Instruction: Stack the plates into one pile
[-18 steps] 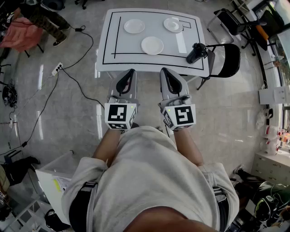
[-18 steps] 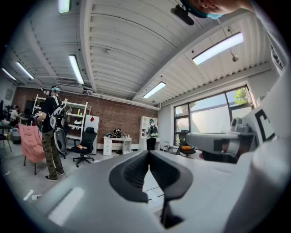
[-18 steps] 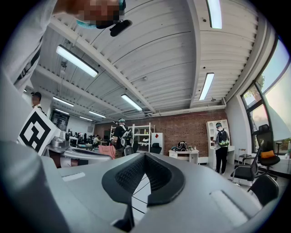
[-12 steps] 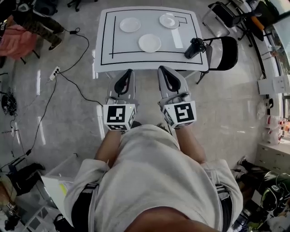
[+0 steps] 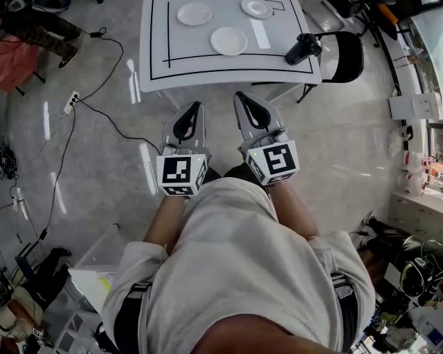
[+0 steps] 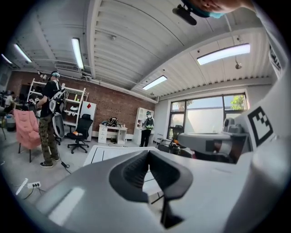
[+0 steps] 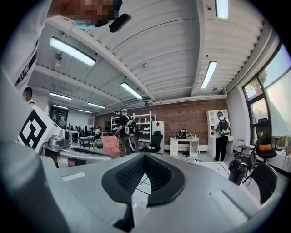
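Three white plates lie apart on the white counter (image 5: pixel 158 41), inside its black outline: the nearest plate (image 5: pixel 228 41) sits toward the middle, the far left plate (image 5: pixel 194 13) lies beyond it, and the far right plate (image 5: pixel 257 7) is at the top edge of the head view. None of them touches another, so I'd say the stacking hasn't begun and the step in hand is just getting to the counter. To do that well, I reckon the person should step in until the near edge is under the arms, open one pair of jaws before reaching, and take the nearest plate by its rim, keeping it level while carrying it onto a neighbour. They should also steer clear of the black object (image 5: pixel 303 48) standing at the counter's right edge beside the chair (image 5: pixel 342 55). The left hand-held gripper (image 5: pixel 196 106) and the right hand-held gripper (image 5: pixel 239 95) are held side by side in front of the person's body, over the floor (image 5: pixel 104 159) and short of the counter's near edge. All three plates are well ahead of them, the nearest roughly in line with the gap between the two. Each gripper view shows its jaws pressed together with nothing between them.
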The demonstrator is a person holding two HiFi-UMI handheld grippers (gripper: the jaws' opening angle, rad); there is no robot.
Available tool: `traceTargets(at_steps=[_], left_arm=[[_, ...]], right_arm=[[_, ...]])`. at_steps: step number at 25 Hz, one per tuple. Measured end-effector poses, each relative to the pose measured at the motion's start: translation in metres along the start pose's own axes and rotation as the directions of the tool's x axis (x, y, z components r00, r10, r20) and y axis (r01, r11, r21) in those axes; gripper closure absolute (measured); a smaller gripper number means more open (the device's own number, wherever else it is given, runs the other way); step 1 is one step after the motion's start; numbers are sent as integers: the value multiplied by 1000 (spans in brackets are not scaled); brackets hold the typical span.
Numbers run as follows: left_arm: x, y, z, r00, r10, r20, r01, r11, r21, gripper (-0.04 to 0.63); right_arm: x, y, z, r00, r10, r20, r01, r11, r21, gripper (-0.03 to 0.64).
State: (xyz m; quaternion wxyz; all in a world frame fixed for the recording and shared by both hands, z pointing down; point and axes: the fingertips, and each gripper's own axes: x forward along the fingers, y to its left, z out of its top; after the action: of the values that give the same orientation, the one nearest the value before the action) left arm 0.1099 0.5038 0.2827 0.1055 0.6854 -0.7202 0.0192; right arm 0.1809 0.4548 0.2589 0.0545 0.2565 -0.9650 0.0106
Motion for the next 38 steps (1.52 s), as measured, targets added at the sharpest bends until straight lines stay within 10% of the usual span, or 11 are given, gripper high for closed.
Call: traceTargets(at_steps=[17,27,38], left_arm=[[32,57,-35,994,52,-91,-56,997,-50,592],[166,84,-24,984,43,-173,-48,999,-23,592],[294,95,-68,925,37,-377,-68,995,-69,592]], right_arm=[[65,-8,-51,989,64,-137,-62,998,14,615],[160,-119,-53,980,69,-189,-66,998,26,617],[229,-216,-116,932,122,-342,-93,991,97,617]])
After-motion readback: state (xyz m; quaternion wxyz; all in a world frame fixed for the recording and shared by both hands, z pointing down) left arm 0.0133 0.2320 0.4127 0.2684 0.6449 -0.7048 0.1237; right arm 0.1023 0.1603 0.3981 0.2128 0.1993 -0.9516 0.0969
